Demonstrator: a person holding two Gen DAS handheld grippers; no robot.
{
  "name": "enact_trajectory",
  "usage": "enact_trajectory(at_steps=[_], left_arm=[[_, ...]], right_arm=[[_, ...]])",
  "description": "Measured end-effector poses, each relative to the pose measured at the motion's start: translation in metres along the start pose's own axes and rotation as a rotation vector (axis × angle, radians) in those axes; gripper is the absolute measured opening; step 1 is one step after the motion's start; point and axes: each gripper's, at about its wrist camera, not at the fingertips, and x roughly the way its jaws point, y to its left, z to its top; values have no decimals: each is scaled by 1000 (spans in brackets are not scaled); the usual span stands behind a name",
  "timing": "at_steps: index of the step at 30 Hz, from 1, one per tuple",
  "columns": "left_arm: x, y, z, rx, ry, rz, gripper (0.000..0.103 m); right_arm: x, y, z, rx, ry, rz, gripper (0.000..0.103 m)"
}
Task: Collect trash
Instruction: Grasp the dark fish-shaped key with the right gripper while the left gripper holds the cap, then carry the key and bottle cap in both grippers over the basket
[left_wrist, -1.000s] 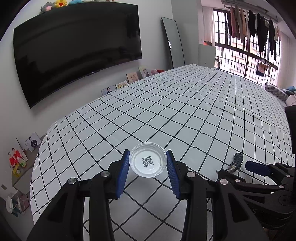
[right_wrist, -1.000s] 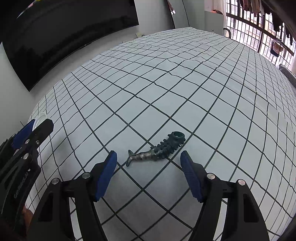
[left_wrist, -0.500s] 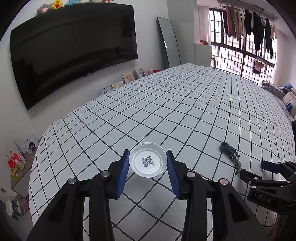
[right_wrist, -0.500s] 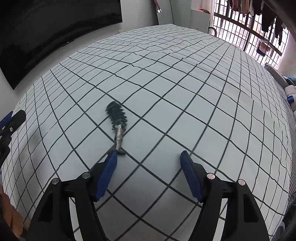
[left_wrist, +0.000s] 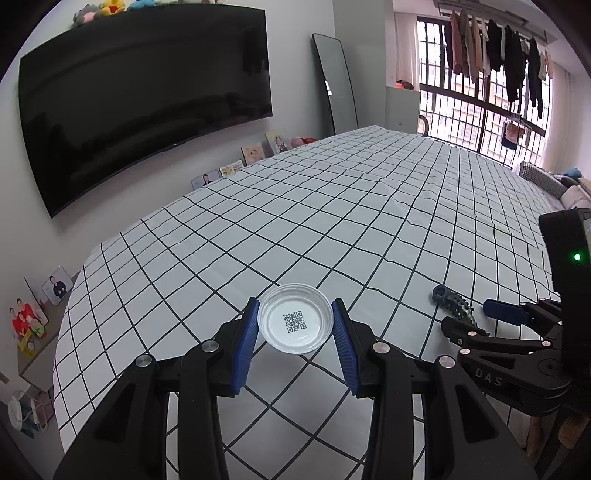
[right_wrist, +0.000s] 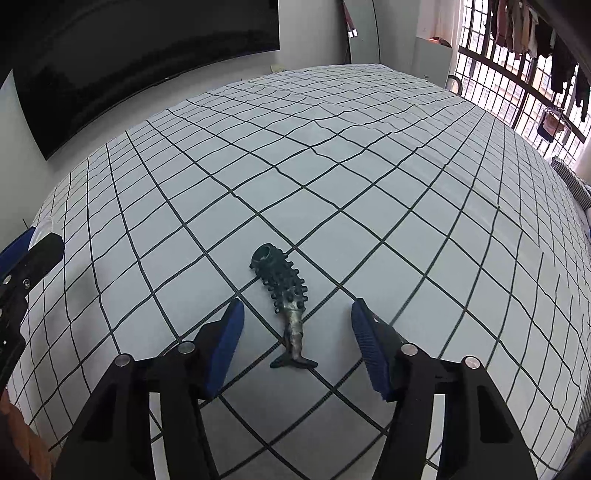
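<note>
Lying between right gripper (right_wrist: 297, 336) pads: fish toy (right_wrist: 284, 301)

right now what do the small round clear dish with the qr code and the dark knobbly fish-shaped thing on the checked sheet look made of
Small round clear dish with the QR code: looks like thin see-through plastic, glossy; the rim catches light and the sheet's grid shows faintly through.

Dark knobbly fish-shaped thing: probably moulded rubber or soft plastic, possibly metal; dark studded body, duller grey worn sheen toward the tail.

Checked sheet: woven fabric, matte, with soft wrinkles.
</note>
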Motion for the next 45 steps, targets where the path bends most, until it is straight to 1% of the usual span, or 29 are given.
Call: enact_trajectory(at_steps=[2, 3, 5, 6, 7, 10, 15, 20, 24, 27, 30, 33, 37, 41, 45], left_arm=[[0, 0, 0, 0, 2, -6, 39], [0, 0, 0, -1, 2, -8, 39], [-1, 0, 0, 0, 0, -10, 39], [-2, -1, 0, 0, 0, -12, 39], [-1, -1, 0, 1, 1, -15, 39], [-2, -1, 0, 0, 5, -30, 39], [-4, -5, -1, 2, 2, -47, 39], [-14, -15, -3, 43, -28, -49, 39], [-30, -27, -7, 85, -48, -64, 39], [-46, -36, -14, 107, -54, -94, 39], [-65, -47, -25, 128, -45, -141, 39], [-90, -61, -38, 159, -51, -183, 39], [-123, -83, -53, 189, -61, -243, 39], [-156, -108, -66, 222, -76, -298, 39], [-186, -139, -81, 258, -84, -359, 39]], right_arm=[[2, 3, 1, -17, -7, 3, 57], [3, 5, 2, -21, -11, 5, 53], [2, 9, 2, -35, -19, 8, 40], [0, 12, 1, -45, -21, 9, 27], [-1, 14, 1, -55, -21, 10, 21], [-3, 14, -3, -55, -22, 25, 21], [-16, 6, -13, -30, -28, 22, 21], [-46, -2, -35, 18, -44, 12, 21], [-73, -16, -56, 53, -62, -14, 21], [-97, -28, -76, 106, -78, -21, 21], [-120, -38, -93, 136, -96, -43, 21], [-144, -46, -118, 168, -111, -54, 21], [-172, -64, -159, 241, -117, -58, 21], [-201, -84, -202, 311, -133, -90, 21], [-233, -118, -247, 413, -165, -136, 21]])
